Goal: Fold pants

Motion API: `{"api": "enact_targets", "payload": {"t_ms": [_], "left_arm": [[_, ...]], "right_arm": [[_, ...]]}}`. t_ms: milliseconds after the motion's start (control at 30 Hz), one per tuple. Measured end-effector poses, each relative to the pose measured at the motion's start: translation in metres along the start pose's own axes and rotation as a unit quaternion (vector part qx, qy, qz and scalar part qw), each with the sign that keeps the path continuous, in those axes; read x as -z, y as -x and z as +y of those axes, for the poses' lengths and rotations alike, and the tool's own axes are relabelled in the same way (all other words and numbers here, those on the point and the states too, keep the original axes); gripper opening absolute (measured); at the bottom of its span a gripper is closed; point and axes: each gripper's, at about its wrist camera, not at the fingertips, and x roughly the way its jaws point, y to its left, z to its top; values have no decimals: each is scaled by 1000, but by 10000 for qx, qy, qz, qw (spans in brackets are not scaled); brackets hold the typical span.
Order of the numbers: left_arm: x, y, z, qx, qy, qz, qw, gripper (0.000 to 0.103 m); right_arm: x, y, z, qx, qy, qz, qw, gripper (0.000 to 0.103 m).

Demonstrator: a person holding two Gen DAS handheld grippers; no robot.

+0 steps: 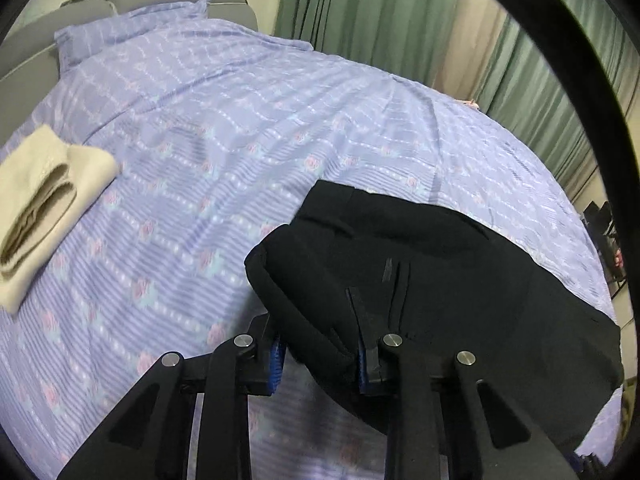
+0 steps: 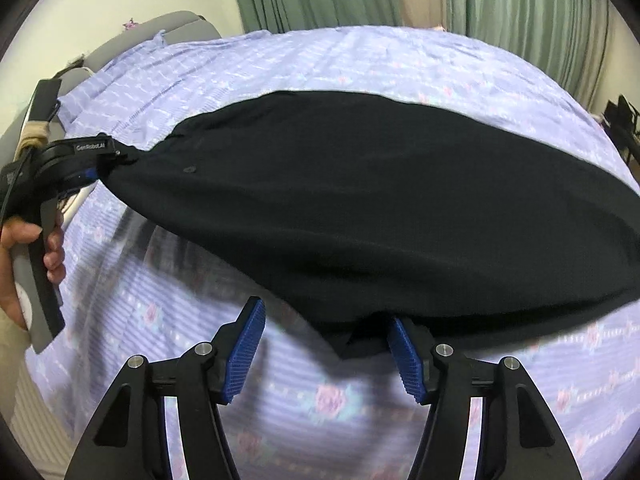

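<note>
Now my left gripper (image 2: 105,163) clamps the black pants (image 2: 360,200), lifting them over the bed (image 2: 320,60). My right gripper (image 2: 326,354) gapes wide beneath their near edge, ready to grab.

blk grippers (image 2: 324,344), blue ribbed pads (image 2: 246,354), silver screws.

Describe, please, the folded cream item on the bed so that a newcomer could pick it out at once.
Start from the bed, covered by a lilac sheet printed with pink roses, seen in the left wrist view. Near its left edge, apart from the black pants, lies a folded cream cloth. It is the only pale, plain thing on the sheet, squared into stacked layers, while the pants are dark and spread out.
</note>
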Motion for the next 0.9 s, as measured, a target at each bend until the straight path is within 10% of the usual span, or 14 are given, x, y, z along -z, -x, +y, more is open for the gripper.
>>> {"api": "enact_targets", "payload": {"t_ms": [133,267,433,800,900], "left_arm": [[-2,-6,3,-50,4,74,10000,27],[6,-10,8,-183,33,242,9995,26],[27,1,10,-549,-364,294,9974,26],[45,-20,19,-766,-506,861,9920,32],[36,0,8,-1063,-859,906,9865,57]], "right_arm": [[-12,-14,-3,-303,230,38,9993,61],[-11,-25,-6,-427,203,391,9981,19],[1,9,12,-137,867,281,9957,10],[28,-1,27,170,778,801,9936,12],[27,16,30,246,653,958,9930,37]]}}
